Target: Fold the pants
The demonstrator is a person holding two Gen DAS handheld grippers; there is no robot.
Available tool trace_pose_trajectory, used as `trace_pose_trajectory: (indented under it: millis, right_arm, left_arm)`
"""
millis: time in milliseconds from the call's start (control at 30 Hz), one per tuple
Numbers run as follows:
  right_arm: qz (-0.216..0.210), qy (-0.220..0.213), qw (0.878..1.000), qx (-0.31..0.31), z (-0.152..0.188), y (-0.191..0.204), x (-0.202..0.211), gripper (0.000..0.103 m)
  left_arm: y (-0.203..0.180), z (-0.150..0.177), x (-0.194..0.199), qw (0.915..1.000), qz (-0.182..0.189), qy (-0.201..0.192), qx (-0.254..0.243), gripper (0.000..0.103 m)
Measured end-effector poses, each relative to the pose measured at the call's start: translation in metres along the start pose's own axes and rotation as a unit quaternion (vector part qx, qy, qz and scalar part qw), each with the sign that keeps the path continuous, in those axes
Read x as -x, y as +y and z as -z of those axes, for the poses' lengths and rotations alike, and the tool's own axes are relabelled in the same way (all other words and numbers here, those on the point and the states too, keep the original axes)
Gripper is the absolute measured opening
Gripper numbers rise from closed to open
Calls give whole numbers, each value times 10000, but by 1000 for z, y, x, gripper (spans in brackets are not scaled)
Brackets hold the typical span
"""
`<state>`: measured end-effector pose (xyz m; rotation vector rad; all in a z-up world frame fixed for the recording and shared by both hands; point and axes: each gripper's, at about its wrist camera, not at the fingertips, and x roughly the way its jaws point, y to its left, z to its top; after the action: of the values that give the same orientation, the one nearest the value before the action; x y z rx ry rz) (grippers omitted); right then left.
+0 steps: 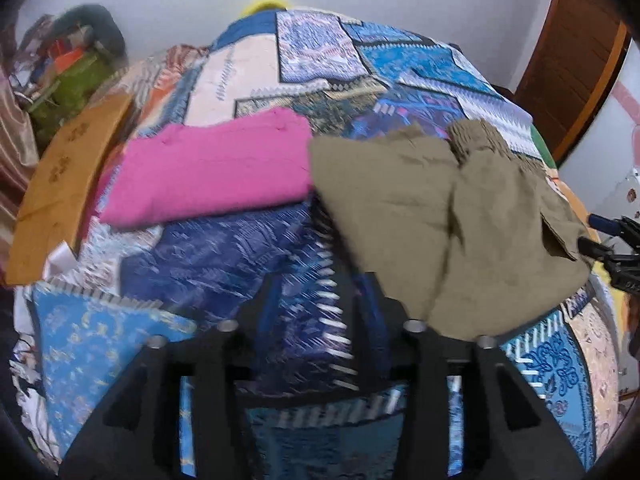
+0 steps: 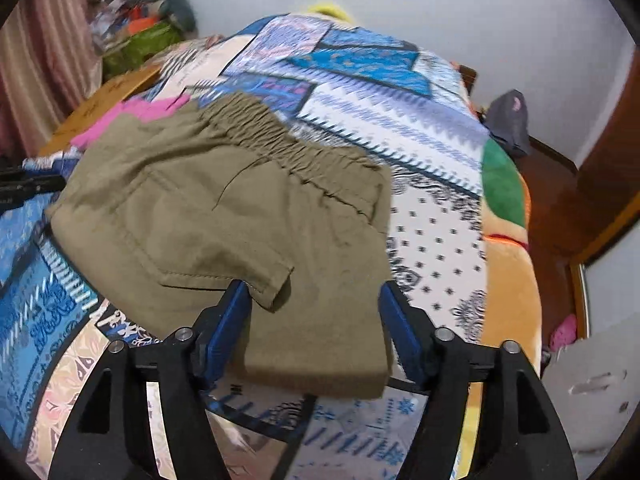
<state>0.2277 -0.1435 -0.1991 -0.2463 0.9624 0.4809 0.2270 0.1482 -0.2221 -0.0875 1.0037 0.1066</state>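
Note:
Olive-green pants lie folded on the patchwork bedspread, elastic waistband at the far side. In the left wrist view the pants lie to the right. My right gripper is open, its blue-padded fingers standing either side of the pants' near edge, with a pocket flap beside the left finger. My left gripper is open and empty over the blue bedspread, just left of the pants' near corner. The right gripper shows at the right edge of the left wrist view.
A folded pink garment lies on the bed left of the pants. A wooden headboard and a pile of clutter are at the left. An orange and green plush lies along the bed's right edge. A wooden door stands at the right.

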Motion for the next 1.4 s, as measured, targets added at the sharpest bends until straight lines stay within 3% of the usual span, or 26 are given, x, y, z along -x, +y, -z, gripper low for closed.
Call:
trace_pose_trajectory:
  millis: [67,267,433,633,700,833,900,967,1067,1133,1200,1300,1400]
  right_arm:
    - [73,-81,9999,-92,-2,-5,4,72]
    - [403,-161,9983,-397,-13,-26,-5,72]
    - [-89,79,9978,-649,-13,-42,-30,72]
    - [-803,821,9884,-994,-16,-53,-74,73]
    - [-1007,923,9846,-1089,-19,-56,-83,74]
    - [-1066,921,9861,-886,-25,-51,-88,75]
    - [-1252,926,9849,-758,-28,-48,-88,65]
    - [-1425,943,9816,-856,-30,-49,-90,53]
    - [-1418,900,9825,-809,-35,-46,-91,49]
    - [-1386,844,9830,-855,-35,-43,-88,42]
    - [-1295,722,9860,-761,-36,-36,-80,27]
    - [-1215,496,9887,-721,-39,-31,-67,14]
    - [-1307,356,9873,-829,-42,-35,-57,12]
  left_arm:
    - [0,-4,2,9999,-27,-126,-14,67]
    - [-13,-19,-25,9991,406,81,58,68]
    - [-27,-21,-51,9973,651,332,53,68]
    - [-44,-31,-63,9965,740,360,-127,68]
    - [-49,-33,-68,9971,650,358,-147,65]
    - [-56,-36,-69,9975,618,283,-179,48]
    - [-60,-38,-69,9977,574,245,-248,41]
    - [-63,-40,-69,9979,514,203,-322,28]
    - [-67,-43,-66,9982,415,140,-403,17]
    - [-70,-45,-61,9984,340,96,-450,12]
    - [-71,-46,-56,9983,318,53,-480,9]
    - [-71,-48,-40,9979,473,2,-453,7]
    - [-73,-51,-24,9975,530,-118,-442,6]
